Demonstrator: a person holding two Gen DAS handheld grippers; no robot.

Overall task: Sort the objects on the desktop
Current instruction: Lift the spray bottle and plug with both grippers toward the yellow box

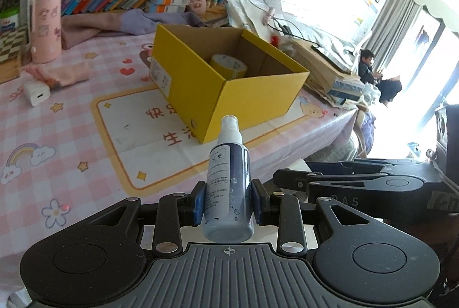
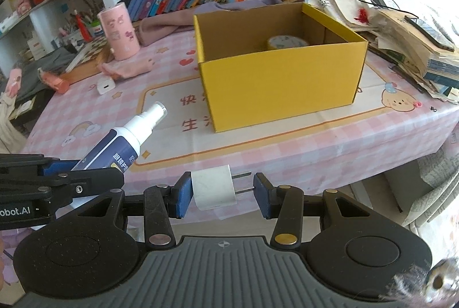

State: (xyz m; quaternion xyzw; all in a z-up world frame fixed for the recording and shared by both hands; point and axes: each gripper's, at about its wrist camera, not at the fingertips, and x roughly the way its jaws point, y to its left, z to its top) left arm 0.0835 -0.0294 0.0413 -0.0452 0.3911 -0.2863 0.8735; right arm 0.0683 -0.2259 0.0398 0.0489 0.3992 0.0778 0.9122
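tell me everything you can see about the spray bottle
The spray bottle is a small plastic cylinder, dark blue with a white printed label, a white neck and a clear cap over the nozzle. It is capped and off the table, clamped around its lower body between the blue pads of the left gripper, nozzle pointing forward toward the yellow box. Nothing else touches it.

Two handheld grippers of the same build. The left gripper [image 1: 228, 203] has a grey ribbed base with a small crosshair mark, flanked by two round black housings with raised discs. Black linkage bars, pinned with silver screws, lead to flat blue pads [image 1: 198, 203]. The right gripper [image 2: 221, 194] looks alike, though one pivot screw is brass-coloured. Seen side-on from the right wrist view, the left unit bears white lettering ending "obot.AI".
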